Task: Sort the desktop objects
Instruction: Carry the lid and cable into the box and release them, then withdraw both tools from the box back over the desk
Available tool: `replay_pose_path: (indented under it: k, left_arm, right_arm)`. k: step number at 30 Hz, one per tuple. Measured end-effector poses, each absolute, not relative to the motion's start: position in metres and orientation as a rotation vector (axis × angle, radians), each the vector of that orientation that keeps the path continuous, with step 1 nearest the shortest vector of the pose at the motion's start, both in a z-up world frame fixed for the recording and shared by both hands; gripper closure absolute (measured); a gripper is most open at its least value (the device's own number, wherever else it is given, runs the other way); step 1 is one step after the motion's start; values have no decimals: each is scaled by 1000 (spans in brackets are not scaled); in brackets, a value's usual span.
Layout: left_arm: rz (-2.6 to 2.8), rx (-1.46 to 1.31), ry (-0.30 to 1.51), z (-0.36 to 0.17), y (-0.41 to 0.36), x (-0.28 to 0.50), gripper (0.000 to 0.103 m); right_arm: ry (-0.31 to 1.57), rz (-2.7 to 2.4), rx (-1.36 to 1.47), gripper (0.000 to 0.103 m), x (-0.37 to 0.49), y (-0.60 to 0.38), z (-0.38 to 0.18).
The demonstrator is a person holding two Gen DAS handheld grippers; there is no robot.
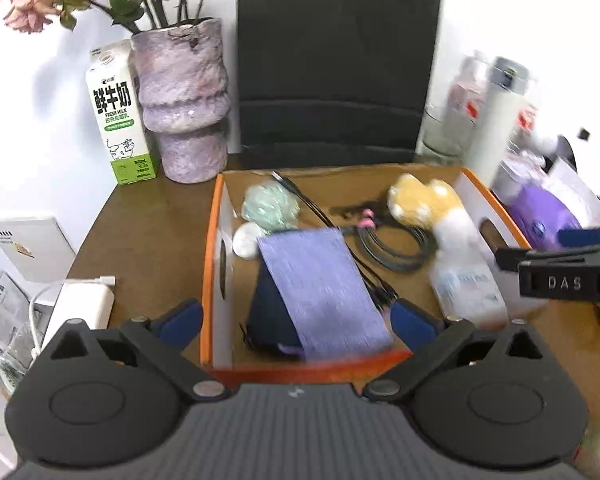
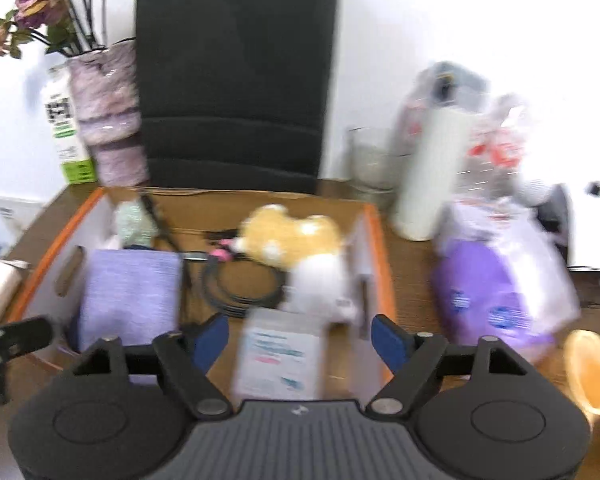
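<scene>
The orange-edged cardboard box (image 1: 210,280) sat in the middle of the table (image 1: 156,216), serving as the collecting place. In it lay a lilac cloth (image 1: 324,288), a coiled black cable (image 1: 396,248), a yellow-and-white plush toy (image 1: 428,200), a pale green bundle (image 1: 270,206) and a white tissue pack (image 1: 468,288).

The left gripper (image 1: 296,316) hovered over the box's near edge with its fingers (image 1: 182,318) spread wide; the cloth lay between them, untouched by either pad, probably just dropped there. The right gripper (image 2: 300,340) was likewise released, the tissue pack lying loose in the box between its fingers, gripped by neither.

The left wrist view alone showed the white charger with its cable (image 1: 80,308) by the table's left edge, and the milk carton (image 1: 118,120) and vase (image 1: 184,96) sharply at the far left corner. The right wrist view, more blurred, alone showed an orange lid-like disc (image 2: 592,372) near the table's right edge, and more of the purple packet (image 2: 488,292), perhaps still to be sorted.
</scene>
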State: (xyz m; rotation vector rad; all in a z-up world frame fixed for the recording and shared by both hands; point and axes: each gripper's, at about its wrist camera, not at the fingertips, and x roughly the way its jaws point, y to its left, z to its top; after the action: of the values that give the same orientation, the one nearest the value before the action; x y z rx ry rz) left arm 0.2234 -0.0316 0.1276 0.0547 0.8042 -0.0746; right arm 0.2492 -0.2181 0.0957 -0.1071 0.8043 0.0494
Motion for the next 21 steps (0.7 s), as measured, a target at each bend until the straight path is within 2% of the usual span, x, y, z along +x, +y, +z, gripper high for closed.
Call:
replay_pose_path:
  k: [5,9,21]
  left_arm:
    - [-68,74,750,133,-42,182,0]
    - [-52,93,642,128,-46,131,0]
    - [-41,-11,537,52,-31,-14,0]
  right_arm:
    - [765,33,-104,16,210,-234,97]
    - [737,110,-53,5,163,-248,91]
    - [542,161,75,3,-4,-261,24]
